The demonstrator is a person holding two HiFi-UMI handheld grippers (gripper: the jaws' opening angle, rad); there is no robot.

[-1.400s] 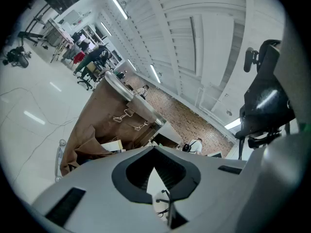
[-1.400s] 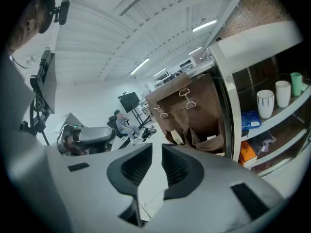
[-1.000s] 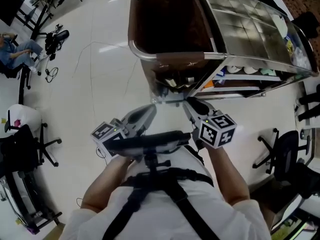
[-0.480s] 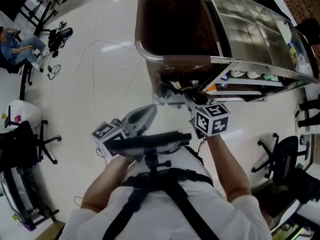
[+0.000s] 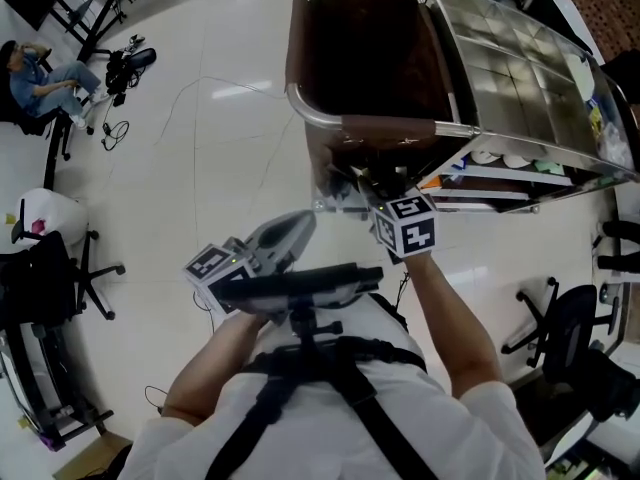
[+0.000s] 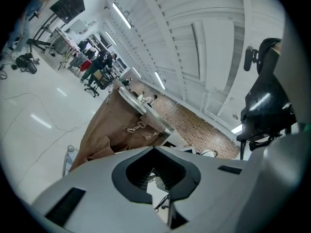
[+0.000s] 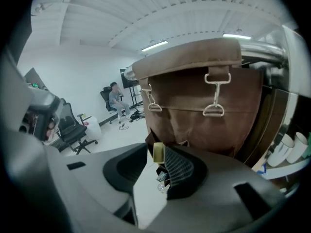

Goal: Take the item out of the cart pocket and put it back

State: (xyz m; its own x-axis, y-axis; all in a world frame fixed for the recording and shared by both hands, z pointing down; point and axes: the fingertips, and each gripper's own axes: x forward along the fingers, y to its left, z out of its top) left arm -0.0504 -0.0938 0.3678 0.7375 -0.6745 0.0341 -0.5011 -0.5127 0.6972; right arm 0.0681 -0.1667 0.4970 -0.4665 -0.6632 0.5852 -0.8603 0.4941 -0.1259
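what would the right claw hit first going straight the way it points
The right claw, its jaws just opening, would likely meet the small yellowish block between them first, then the brown fabric cart bag behind; depth is unclear.

An open office-like lab: swivel chairs, strip ceiling lights, glossy white floor, a steel service cart.

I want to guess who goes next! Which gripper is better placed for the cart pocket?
Right. The right gripper is by the brown pocket, jaws just opening around a small yellowish item; the left gripper hangs back.
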